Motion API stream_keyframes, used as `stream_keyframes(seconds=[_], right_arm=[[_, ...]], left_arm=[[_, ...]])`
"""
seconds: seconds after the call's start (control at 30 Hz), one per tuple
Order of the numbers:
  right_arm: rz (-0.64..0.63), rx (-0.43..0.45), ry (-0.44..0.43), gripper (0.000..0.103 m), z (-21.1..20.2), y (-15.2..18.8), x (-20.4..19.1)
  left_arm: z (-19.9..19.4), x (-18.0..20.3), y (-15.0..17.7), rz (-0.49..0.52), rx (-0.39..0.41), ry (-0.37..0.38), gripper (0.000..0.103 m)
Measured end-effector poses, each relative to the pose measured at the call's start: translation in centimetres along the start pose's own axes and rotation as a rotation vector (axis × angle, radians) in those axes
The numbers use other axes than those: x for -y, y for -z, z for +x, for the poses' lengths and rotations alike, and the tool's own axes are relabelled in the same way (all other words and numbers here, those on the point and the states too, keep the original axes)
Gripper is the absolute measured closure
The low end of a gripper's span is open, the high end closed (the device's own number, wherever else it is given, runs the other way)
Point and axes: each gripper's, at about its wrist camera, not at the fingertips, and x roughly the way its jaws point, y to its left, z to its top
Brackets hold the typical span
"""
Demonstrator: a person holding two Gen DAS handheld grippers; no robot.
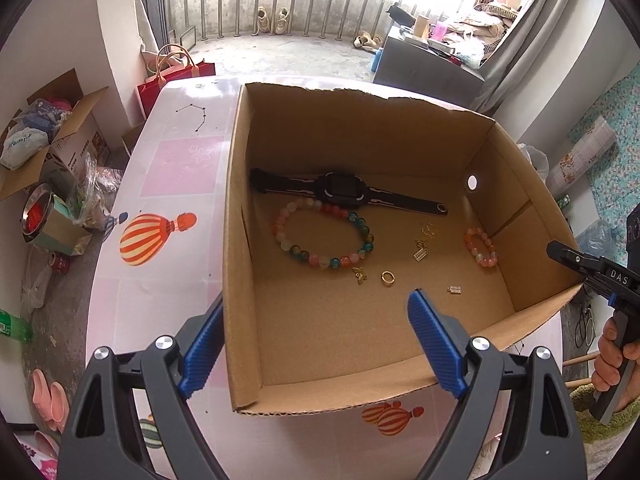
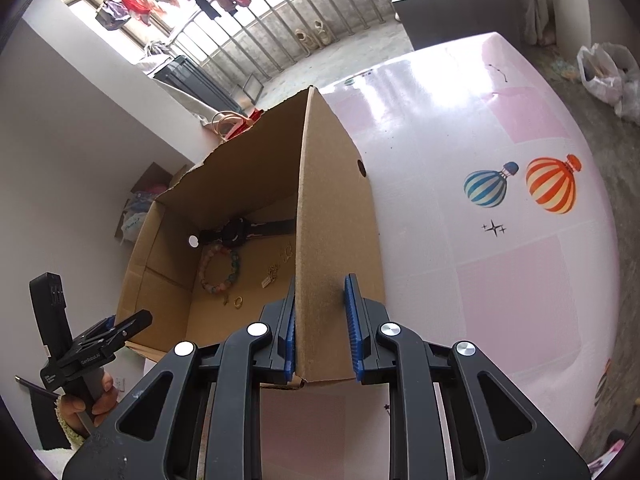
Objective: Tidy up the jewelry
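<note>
While the right gripper [image 2: 322, 328] is clamping the box [image 1: 532, 236] wall, the left gripper [image 1: 316, 344], jaws apart, is probably preparing to grasp the box's near corner.

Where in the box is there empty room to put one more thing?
The near half of the cardboard box floor is bare, from the near wall up to the gold ring and butterfly charm. It is crowded farther back: the big bead bracelet, black watch, and small bead bracelet by the right wall.
</note>
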Motion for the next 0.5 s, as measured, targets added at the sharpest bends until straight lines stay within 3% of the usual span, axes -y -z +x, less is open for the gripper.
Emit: stream_keyframes(seconds=[0.3,0.4,0.5], right_arm=[[0.023,0.006,0.005,0.083,-0.7,1.8,0.8],[0.023,0.023,0.001,0.082,-1.0,2.3,0.8],[0.035,0.089,-0.004,0.078,-2.8,2.5,0.8]], left_arm=[[-1.0,-0.2,3.1,-0.007,-0.007,0.026,0.019],[-1.6,0.1,3.7,0.033,0.033,0.006,0.019],[-3.4,0.3,4.3,0.064,0.127,-0.026,0.017]])
